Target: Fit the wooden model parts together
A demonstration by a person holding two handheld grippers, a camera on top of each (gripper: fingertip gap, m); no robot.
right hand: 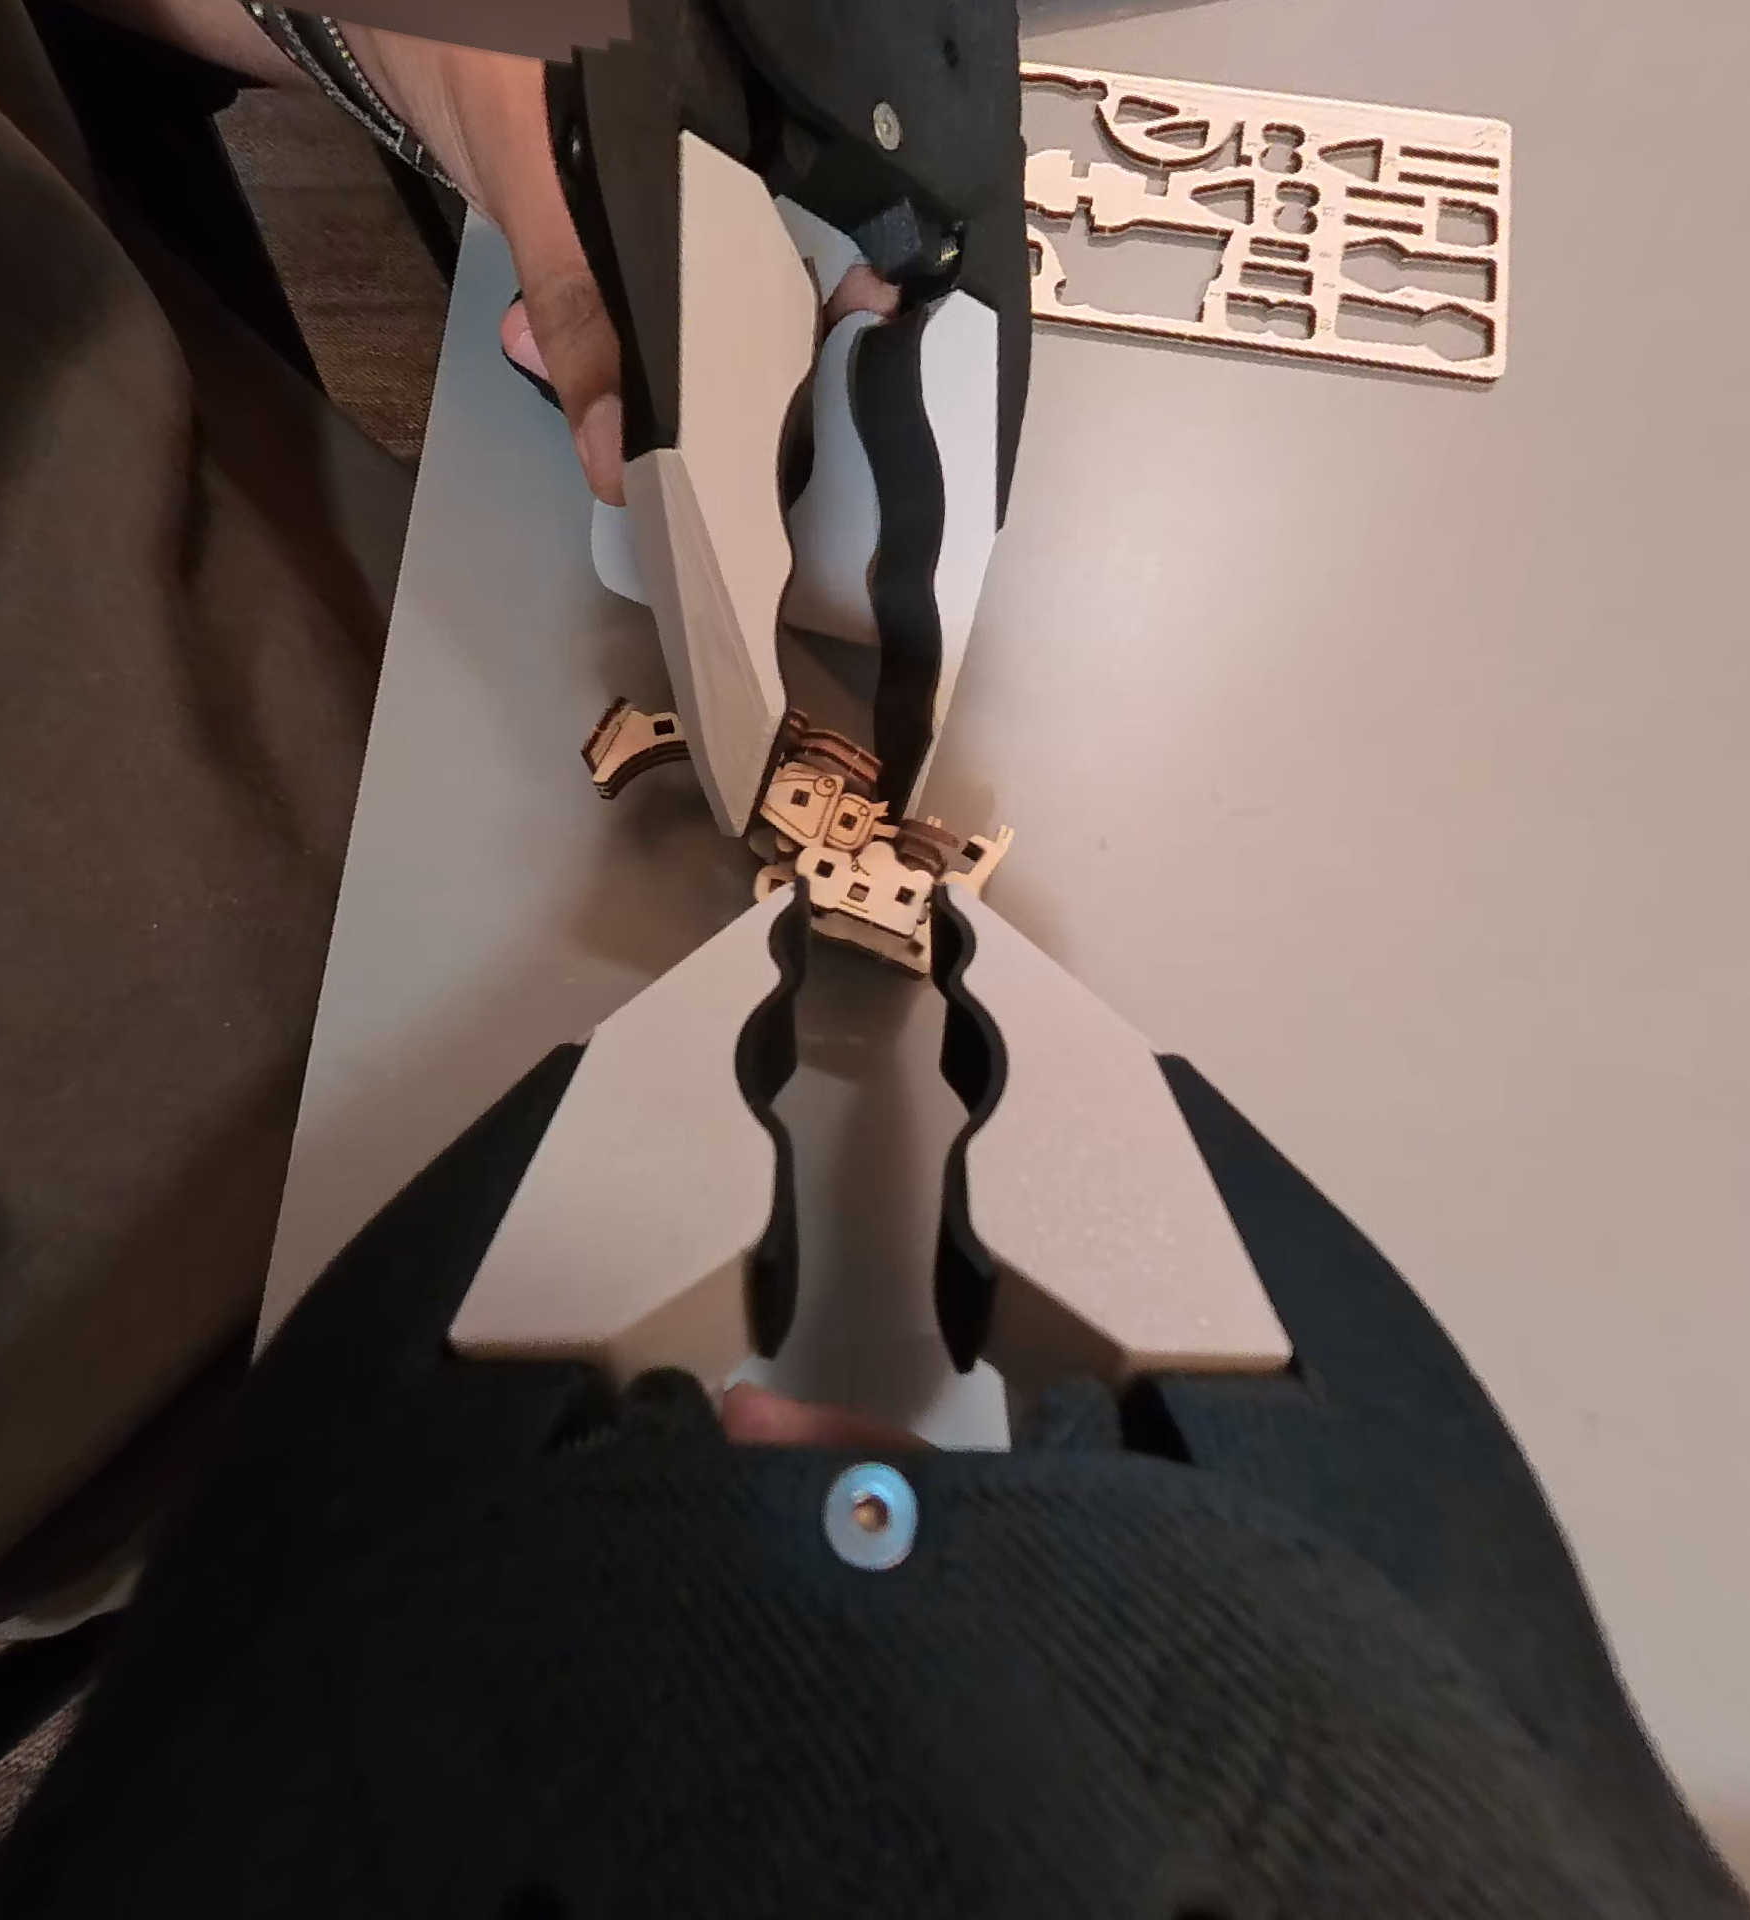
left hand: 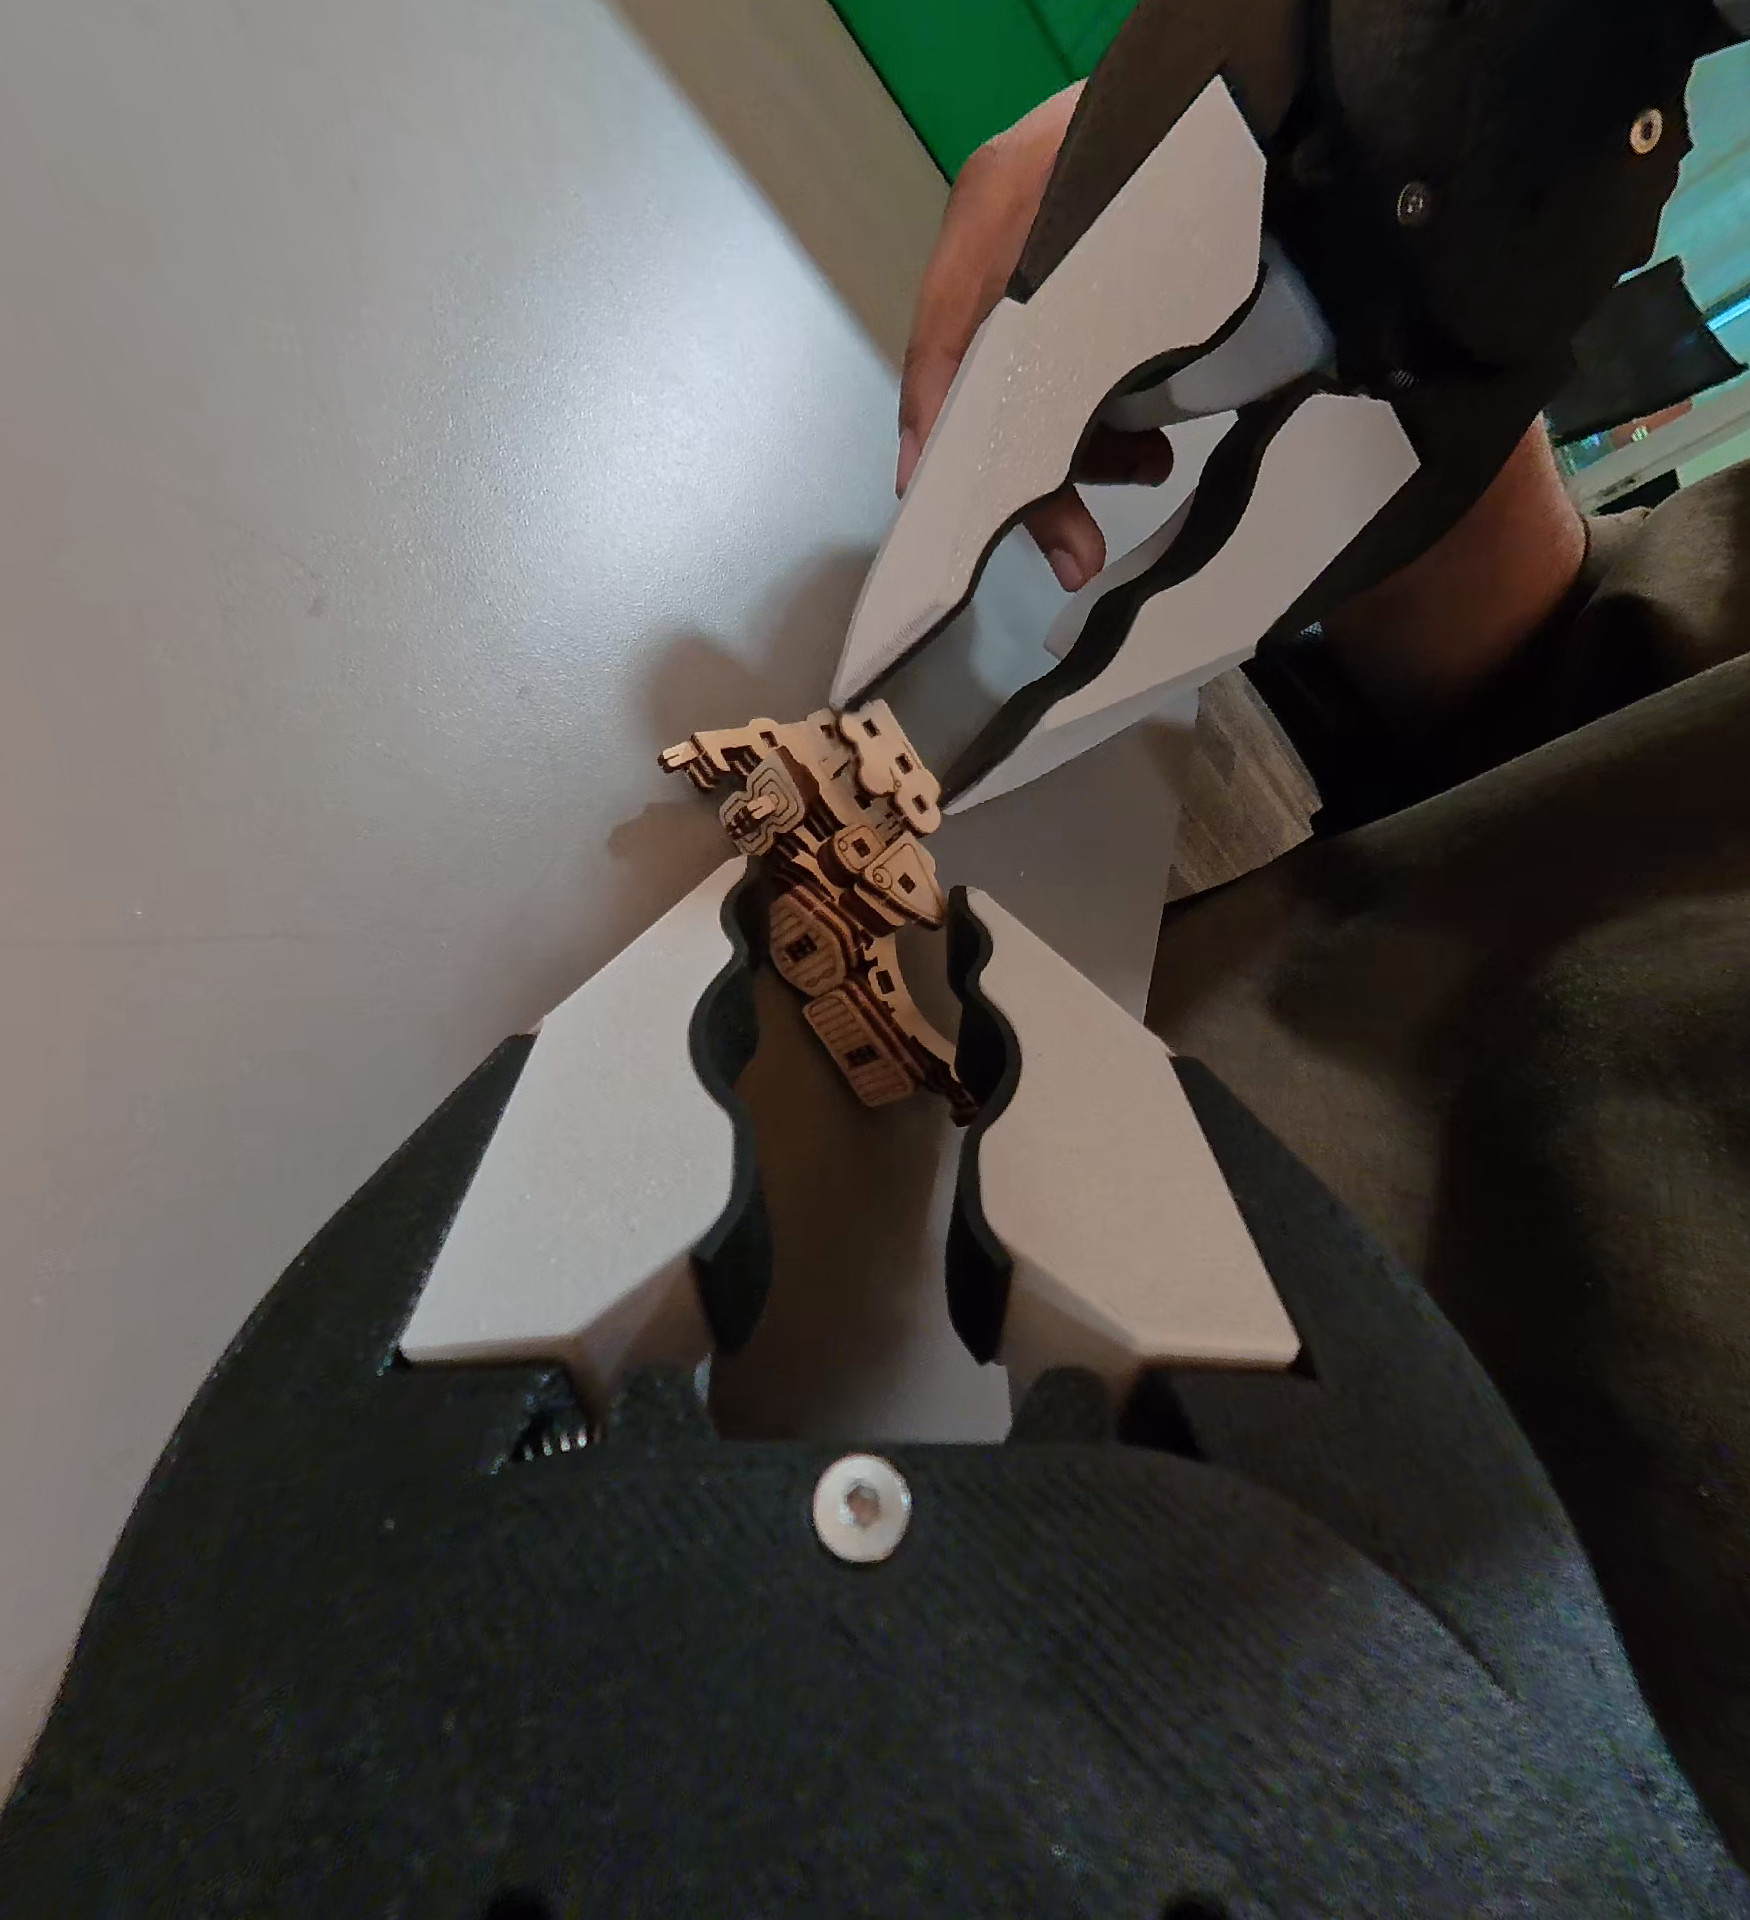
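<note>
Wooden model: we saw the laser-cut wooden model [left hand: 829,914] held above the grey table [left hand: 279,623], near the table's edge beside the person's lap; in the right wrist view it sat at centre frame [right hand: 855,842].
Model build: it was a cluster of pale plywood pieces with dark burnt edges and small square holes, and a clawed limb stuck out toward 10 o'clock in the left wrist view.
Left gripper: the left gripper [left hand: 840,904] was clamped on the lower part of the wooden model, its white fingers [left hand: 601,1122] with wavy black pads closing from 6 o'clock.
Right gripper: the right gripper [right hand: 866,899] was closed on the model's flat top piece; in the left wrist view it came in from 1 o'clock [left hand: 892,753].
Hands: a hand [left hand: 964,343] gripped the right gripper's handle, and another hand [right hand: 559,312] showed behind the left gripper at 11 o'clock in the right wrist view.
Loose part: a curved wooden piece [right hand: 632,748] lay on the table at 9 o'clock from the model, apart from it.
Parts sheet: a punched-out plywood parts sheet [right hand: 1266,223] lay flat on the table at 1 o'clock in the right wrist view, well apart from the model.
Clothing: dark olive fabric [left hand: 1525,1039] filled the 3 o'clock side of the left wrist view.
</note>
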